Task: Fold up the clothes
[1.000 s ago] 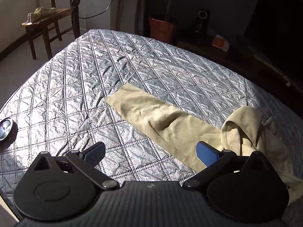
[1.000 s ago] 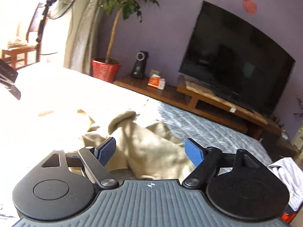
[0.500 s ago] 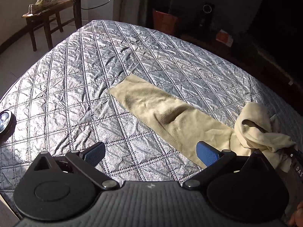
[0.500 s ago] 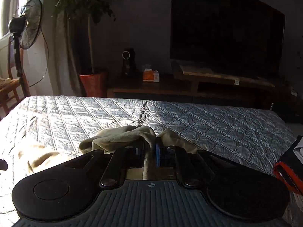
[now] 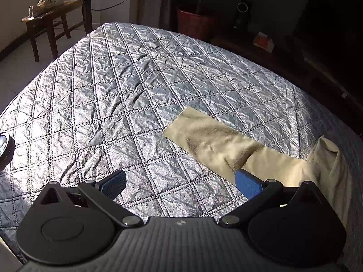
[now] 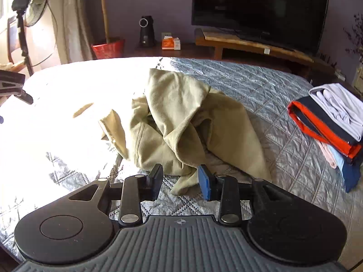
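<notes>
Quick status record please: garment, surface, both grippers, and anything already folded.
garment: beige garment, one long part laid flat across the bed, the rest bunched in a heap
surface: grey quilted bedspread
left gripper: open, holding nothing, above the bedspread beside the flat part
right gripper: open, a tip of the beige cloth lying between its fingers, not clamped
folded stack: white, orange-and-dark and blue pieces at the bed's right edge

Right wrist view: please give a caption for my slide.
Open right gripper near a crumpled beige garment on a quilted bed.
</notes>
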### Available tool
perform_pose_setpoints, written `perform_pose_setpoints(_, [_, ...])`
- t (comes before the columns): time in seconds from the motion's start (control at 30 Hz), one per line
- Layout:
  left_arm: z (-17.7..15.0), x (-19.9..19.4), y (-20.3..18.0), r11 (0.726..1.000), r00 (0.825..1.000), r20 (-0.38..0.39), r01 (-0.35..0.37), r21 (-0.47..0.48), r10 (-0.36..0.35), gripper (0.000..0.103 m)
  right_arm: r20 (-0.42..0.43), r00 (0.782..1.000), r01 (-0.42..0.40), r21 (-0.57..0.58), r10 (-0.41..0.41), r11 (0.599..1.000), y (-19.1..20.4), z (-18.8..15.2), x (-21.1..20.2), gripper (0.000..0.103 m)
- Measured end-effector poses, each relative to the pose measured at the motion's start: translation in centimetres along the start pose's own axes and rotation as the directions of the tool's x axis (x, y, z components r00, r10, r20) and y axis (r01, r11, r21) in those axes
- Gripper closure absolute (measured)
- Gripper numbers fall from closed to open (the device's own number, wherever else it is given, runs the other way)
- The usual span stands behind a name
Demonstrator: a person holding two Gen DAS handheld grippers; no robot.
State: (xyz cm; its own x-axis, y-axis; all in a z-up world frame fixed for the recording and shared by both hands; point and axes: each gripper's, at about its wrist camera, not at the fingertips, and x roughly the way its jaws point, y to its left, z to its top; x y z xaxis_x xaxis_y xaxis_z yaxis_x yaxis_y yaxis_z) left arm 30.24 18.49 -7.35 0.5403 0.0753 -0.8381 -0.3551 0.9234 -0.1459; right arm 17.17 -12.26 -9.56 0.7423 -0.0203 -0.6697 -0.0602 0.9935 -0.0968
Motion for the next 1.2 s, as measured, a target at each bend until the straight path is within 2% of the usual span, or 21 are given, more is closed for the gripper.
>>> perform_pose_setpoints(0.03, [0.0, 0.1, 0.0, 1.000, 1.000, -0.004, -0.002, 0.000, 0.002, 0.001, 0.021, 1.000, -0.007, -0.080, 0.009, 0.997, 0.6, 0.5, 0.0, 0.029])
perform_pose_setpoints(0.07, [0.0, 0.2, 0.0, 1.000, 1.000, -0.009, -0.003, -0.001, 0.003, 0.001, 0.037, 0.999, -0.011, -0.152, 0.017, 0.988, 1.2, 1.1, 0.3, 0.026])
perform_pose_setpoints(0.13, [0.0, 0.2, -0.1, 1.000, 1.000, -0.014, 0.000, -0.001, 0.000, 0.001, 0.068, 0.997, -0.015, -0.269, 0.034, 0.963, 2.2, 2.3, 0.8, 0.027])
perform_pose_setpoints(0.2, [0.0, 0.2, -0.2, 1.000, 1.000, -0.012, 0.002, 0.004, -0.002, 0.001, 0.095, 0.994, -0.017, -0.303, 0.048, 0.953, 2.6, 3.6, 1.6, 0.027])
perform_pose_setpoints(0.27, [0.0, 0.2, -0.5, 1.000, 1.000, -0.013, 0.003, 0.013, -0.003, 0.001, 0.103, 0.993, -0.025, -0.289, 0.056, 0.957, 2.6, 5.5, 3.2, 0.022])
perform_pose_setpoints(0.33, [-0.1, 0.3, -0.7, 1.000, 1.000, -0.016, 0.006, 0.020, -0.005, 0.001, 0.039, 0.999, 0.002, -0.223, 0.007, 0.975, 1.9, 7.4, 6.1, 0.023])
perform_pose_setpoints(0.43, [-0.2, 0.4, -1.1, 0.999, 1.000, -0.020, 0.007, 0.033, -0.007, 0.001, -0.060, 0.996, 0.060, -0.062, -0.064, 0.996, -0.7, 9.5, 10.3, 0.022])
perform_pose_setpoints(0.47, [-0.3, 0.4, -1.2, 0.999, 1.000, -0.021, 0.008, 0.037, -0.007, 0.001, -0.116, 0.991, 0.066, -0.045, -0.071, 0.997, -1.4, 9.7, 11.8, 0.021])
perform_pose_setpoints(0.5, [-0.3, 0.4, -1.3, 0.999, 1.000, -0.022, 0.008, 0.041, -0.008, 0.001, -0.145, 0.989, 0.029, 0.000, -0.029, 1.000, -2.2, 9.4, 12.6, 0.022])
perform_pose_setpoints(0.53, [-0.4, 0.5, -1.4, 0.999, 1.000, -0.023, 0.009, 0.045, -0.008, 0.001, -0.150, 0.988, -0.029, 0.071, 0.039, 0.997, -3.2, 9.0, 12.9, 0.041])
perform_pose_setpoints(0.57, [-0.4, 0.5, -1.5, 0.999, 1.000, -0.024, 0.010, 0.049, -0.008, 0.001, -0.151, 0.983, -0.086, 0.141, 0.107, 0.986, -4.1, 8.5, 13.1, 0.100])
perform_pose_setpoints(0.6, [-0.4, 0.6, -1.6, 0.999, 1.000, -0.025, 0.010, 0.053, -0.009, 0.001, -0.121, 0.982, -0.118, 0.216, 0.146, 0.969, -5.2, 8.2, 12.7, 0.093])
perform_pose_setpoints(0.63, [-0.5, 0.6, -1.8, 0.998, 1.000, -0.027, 0.011, 0.057, -0.009, 0.001, -0.081, 0.988, -0.107, 0.260, 0.132, 0.960, -6.0, 8.2, 11.7, 0.095])
perform_pose_setpoints(0.7, [-0.6, 0.7, -2.0, 0.998, 1.000, -0.029, 0.012, 0.065, -0.010, 0.001, -0.009, 0.998, -0.055, 0.314, 0.061, 0.948, -7.6, 8.4, 9.9, 0.095])
perform_pose_setpoints(0.73, [-0.6, 0.7, -2.1, 0.998, 1.000, -0.030, 0.011, 0.066, -0.009, 0.001, 0.030, 0.999, -0.040, 0.370, 0.031, 0.928, -8.9, 8.3, 8.9, 0.095])
perform_pose_setpoints(0.8, [-0.6, 0.8, -2.2, 0.998, 0.999, -0.034, 0.011, 0.062, -0.009, 0.001, 0.057, 0.997, 0.015, 0.464, -0.047, 0.886, -11.2, 7.7, 7.6, 0.095])
perform_pose_setpoints(0.87, [-0.7, 0.8, -2.3, 0.998, 0.999, -0.033, 0.011, 0.064, -0.009, 0.001, 0.056, 0.993, 0.061, 0.526, -0.107, 0.848, -12.9, 6.9, 6.6, 0.094])
perform_pose_setpoints(1.1, [-1.2, 1.1, -2.8, 0.997, 0.999, -0.045, 0.008, 0.081, -0.004, 0.001, -0.010, 0.992, 0.109, 0.542, -0.124, 0.833, -13.6, 3.6, 4.9, 0.094])
perform_pose_setpoints(1.13, [-1.2, 1.1, -2.9, 0.996, 0.999, -0.046, 0.008, 0.084, -0.004, 0.001, -0.019, 0.992, 0.116, 0.544, -0.126, 0.831, -13.7, 3.1, 4.7, 0.091])
perform_pose_setpoints(1.17, [-1.3, 1.1, -2.9, 0.996, 0.999, -0.048, 0.009, 0.087, -0.004, 0.001, -0.028, 0.991, 0.123, 0.546, -0.128, 0.829, -13.8, 2.6, 4.4, 0.082])
perform_pose_setpoints(1.2, [-1.3, 1.2, -3.0, 0.996, 0.999, -0.049, 0.009, 0.090, -0.005, 0.001, -0.038, 0.991, 0.130, 0.548, -0.130, 0.827, -13.9, 2.1, 4.2, 0.077])
